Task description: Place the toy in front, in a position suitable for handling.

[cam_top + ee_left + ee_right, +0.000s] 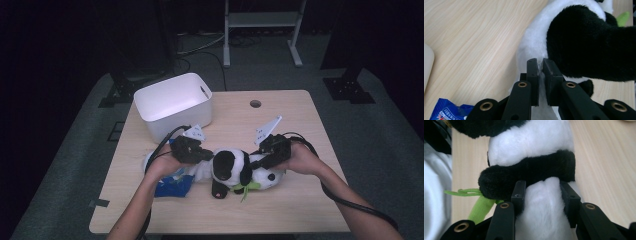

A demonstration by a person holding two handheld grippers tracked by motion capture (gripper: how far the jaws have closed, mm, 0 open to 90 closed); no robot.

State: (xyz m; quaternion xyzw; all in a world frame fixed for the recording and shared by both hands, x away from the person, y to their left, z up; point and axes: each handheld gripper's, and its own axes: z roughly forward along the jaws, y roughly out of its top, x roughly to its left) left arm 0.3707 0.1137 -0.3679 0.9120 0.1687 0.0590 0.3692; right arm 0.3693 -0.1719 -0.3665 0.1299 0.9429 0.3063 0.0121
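Note:
A black-and-white panda plush [232, 167] lies on its side in the middle of the wooden table [280, 200], with a green felt sprig [247, 187] at its front. My left gripper [207, 155] comes at it from the left. In the left gripper view the left gripper [541, 66] is nearly shut, pinching a thin fold of white fur of the panda [586, 42]. My right gripper [257, 162] comes from the right. In the right gripper view the right gripper [541, 190] squeezes a white part of the panda [531, 142] just below a black limb, beside the sprig [480, 206].
A white plastic bin [172, 102] stands open at the back left of the table. A blue snack packet [172, 186] lies under my left forearm, its corner also visible [446, 110]. Something white and soft [150, 160] lies beside the left hand. A cable hole [255, 103] is at the back.

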